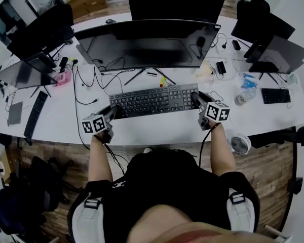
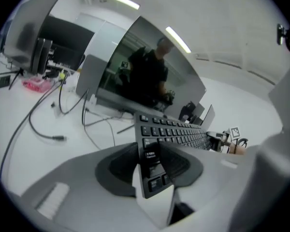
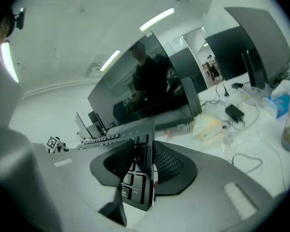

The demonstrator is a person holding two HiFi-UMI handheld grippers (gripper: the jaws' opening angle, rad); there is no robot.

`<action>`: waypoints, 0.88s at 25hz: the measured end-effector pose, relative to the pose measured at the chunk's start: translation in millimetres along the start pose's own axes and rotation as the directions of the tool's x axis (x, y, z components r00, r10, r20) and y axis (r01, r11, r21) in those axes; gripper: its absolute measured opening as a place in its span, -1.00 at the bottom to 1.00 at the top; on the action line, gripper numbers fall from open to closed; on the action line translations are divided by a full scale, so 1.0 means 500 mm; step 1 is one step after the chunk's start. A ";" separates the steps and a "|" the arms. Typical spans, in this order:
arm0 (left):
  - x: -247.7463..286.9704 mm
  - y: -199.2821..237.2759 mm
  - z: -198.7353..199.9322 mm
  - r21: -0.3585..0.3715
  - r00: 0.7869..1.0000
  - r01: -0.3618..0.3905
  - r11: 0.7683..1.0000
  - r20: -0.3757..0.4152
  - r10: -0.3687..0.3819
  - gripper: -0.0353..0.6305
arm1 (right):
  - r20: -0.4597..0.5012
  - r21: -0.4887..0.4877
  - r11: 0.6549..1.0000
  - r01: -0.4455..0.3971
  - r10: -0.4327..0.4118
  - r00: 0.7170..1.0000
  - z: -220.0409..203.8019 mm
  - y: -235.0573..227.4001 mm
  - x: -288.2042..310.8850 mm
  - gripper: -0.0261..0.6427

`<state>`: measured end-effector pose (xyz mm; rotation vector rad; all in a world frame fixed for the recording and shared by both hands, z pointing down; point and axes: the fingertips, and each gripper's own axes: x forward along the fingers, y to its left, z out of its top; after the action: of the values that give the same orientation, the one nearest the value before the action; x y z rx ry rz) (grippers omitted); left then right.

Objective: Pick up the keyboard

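Left gripper (image 1: 113, 111) is clamped on the keyboard's (image 1: 154, 100) left end and right gripper (image 1: 196, 99) on the other end, so it's held between them, over the desk (image 1: 142, 131). Lift looks underway imo; next just needs both ends kept level.
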<state>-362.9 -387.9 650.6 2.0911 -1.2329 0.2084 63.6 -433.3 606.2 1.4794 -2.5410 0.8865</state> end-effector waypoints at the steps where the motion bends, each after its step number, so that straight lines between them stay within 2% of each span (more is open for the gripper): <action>1: -0.011 -0.018 0.037 0.030 0.999 0.011 0.999 0.044 -0.012 -0.32 | 0.049 -0.033 0.999 -0.009 0.011 0.999 0.042 0.019 -0.012 -0.57; 5: -0.063 -0.094 0.171 0.139 0.978 0.037 0.990 0.197 -0.064 -0.32 | 0.233 -0.146 0.988 -0.038 0.072 0.970 0.195 0.100 -0.080 -0.57; 8: -0.112 -0.155 0.261 0.226 0.948 0.040 0.973 0.298 -0.108 -0.32 | 0.345 -0.214 0.976 -0.041 0.115 0.932 0.292 0.154 -0.137 -0.57; 11: -0.162 -0.208 0.324 0.301 0.916 0.036 0.953 0.371 -0.152 -0.32 | 0.420 -0.259 0.965 -0.044 0.153 0.895 0.352 0.196 -0.188 -0.57; 14: -0.188 -0.234 0.356 0.345 0.901 0.027 0.938 0.398 -0.173 -0.32 | 0.453 -0.267 0.962 -0.049 0.170 0.875 0.371 0.212 -0.213 -0.57; 22: -0.190 -0.237 0.343 0.351 0.912 0.047 0.935 0.366 -0.183 -0.32 | 0.462 -0.239 0.970 -0.050 0.159 0.872 0.347 0.214 -0.235 -0.58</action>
<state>-350.9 -392.1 422.1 2.5895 -1.3700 -0.0720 77.2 -391.2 375.2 1.6674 -2.9623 0.2378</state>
